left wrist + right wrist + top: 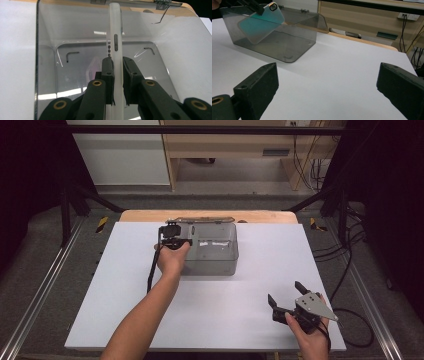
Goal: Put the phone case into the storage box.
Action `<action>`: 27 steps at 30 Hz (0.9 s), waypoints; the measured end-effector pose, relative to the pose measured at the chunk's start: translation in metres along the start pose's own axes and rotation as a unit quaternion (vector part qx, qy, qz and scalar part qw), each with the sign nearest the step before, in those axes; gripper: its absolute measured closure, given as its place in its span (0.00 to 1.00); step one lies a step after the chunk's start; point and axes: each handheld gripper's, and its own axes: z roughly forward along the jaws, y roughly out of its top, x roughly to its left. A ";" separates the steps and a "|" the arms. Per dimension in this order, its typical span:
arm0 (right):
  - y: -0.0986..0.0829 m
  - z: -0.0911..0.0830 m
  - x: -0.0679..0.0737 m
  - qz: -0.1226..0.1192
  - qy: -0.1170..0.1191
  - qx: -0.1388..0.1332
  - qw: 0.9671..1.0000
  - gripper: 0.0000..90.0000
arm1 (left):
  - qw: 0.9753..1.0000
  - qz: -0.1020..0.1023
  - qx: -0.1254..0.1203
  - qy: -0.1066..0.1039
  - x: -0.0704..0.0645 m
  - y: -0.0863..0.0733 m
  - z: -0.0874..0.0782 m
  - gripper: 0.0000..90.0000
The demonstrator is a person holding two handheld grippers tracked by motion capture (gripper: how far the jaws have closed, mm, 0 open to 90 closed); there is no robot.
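Note:
A phone [115, 37] in a clear case with a teal back [259, 25] is held edge-up and tilted. Its lower part is inside an open smoky transparent box [220, 265] at the table's back middle. My left gripper [117, 62] is shut on the phone's edges, above the box's left end [172, 240]. The box's hinged lid [205, 220] lies folded back behind it. My right gripper [284, 292] rests low near the front right of the table, well apart from the box. It is open, with nothing between its jaws [327, 82].
The white tabletop [250, 320] reaches in front of and beside the box. A wooden strip [270, 216] edges the far side. Metal rails [40, 290] run along both sides, and cables [345, 270] lie on the floor at right.

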 end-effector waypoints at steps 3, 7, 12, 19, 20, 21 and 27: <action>0.000 0.001 0.000 0.001 0.000 0.002 1.000 0.05 | 1.000 0.004 -0.001 0.004 -0.001 0.000 0.002 0.89; -0.001 0.001 0.000 0.002 0.000 0.005 1.000 0.05 | 1.000 0.000 0.002 0.008 0.002 0.001 0.004 0.88; -0.001 0.001 0.000 0.003 0.000 0.007 1.000 0.05 | 1.000 -0.002 0.007 0.011 0.004 0.002 0.005 0.88; -0.002 0.002 0.000 0.002 0.002 0.012 1.000 0.05 | 1.000 -0.005 0.011 0.018 0.006 0.003 0.007 0.87; -0.002 0.002 0.000 0.002 0.002 0.012 1.000 0.05 | 1.000 -0.001 0.013 0.020 0.006 0.003 0.008 0.86; -0.002 0.002 0.000 0.004 0.002 0.014 1.000 0.05 | 1.000 0.001 0.013 0.022 0.006 0.003 0.008 0.86; -0.003 0.003 -0.001 0.004 0.001 0.018 1.000 0.05 | 0.999 0.004 0.026 0.024 0.006 0.001 0.013 0.82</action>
